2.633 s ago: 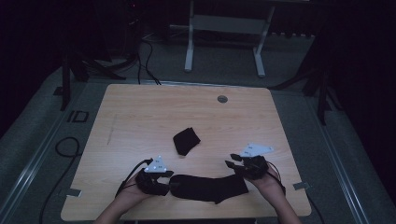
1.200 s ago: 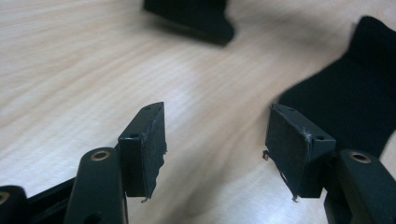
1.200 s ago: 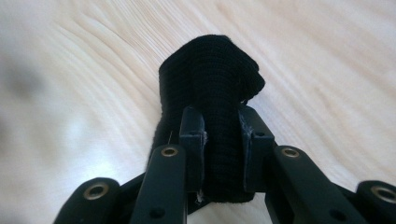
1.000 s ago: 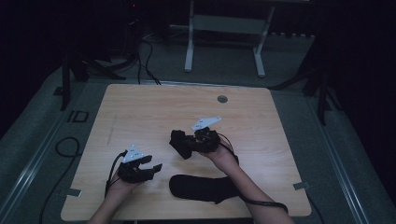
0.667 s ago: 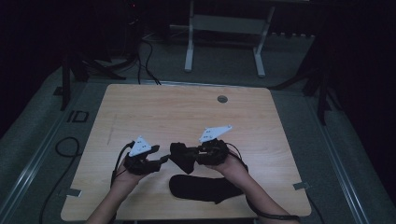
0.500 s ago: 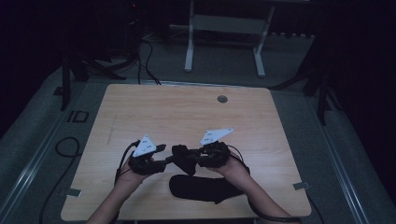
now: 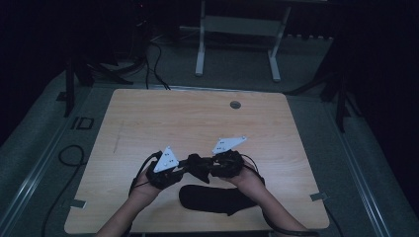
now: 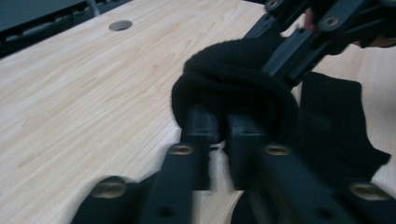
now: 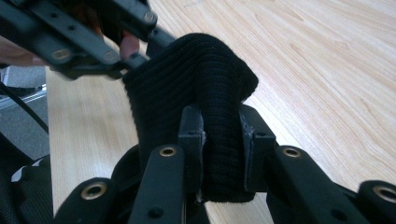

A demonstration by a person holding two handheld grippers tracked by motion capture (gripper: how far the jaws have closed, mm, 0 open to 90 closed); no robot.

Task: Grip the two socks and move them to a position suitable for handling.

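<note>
Above table (image 7: 148,118) front, black ribbed knit sock (image 9: 196,88) bunched up, R gripper (image 9: 219,140) jaws pinching it, L gripper (image 8: 219,135) jaws nearly together inside its fold.

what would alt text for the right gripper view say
A folded black ribbed knit cloth is pinched between the two black jaws of the right gripper, held above a light wooden table. The left gripper reaches in from the upper left and meets the cloth's far edge.

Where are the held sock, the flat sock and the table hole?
Held sock (image 9: 196,93), right gripper view, ribbed middle.
Flat sock (image 7: 217,199), high view, middle.
Table hole (image 7: 235,104), high view, its centre.
</note>
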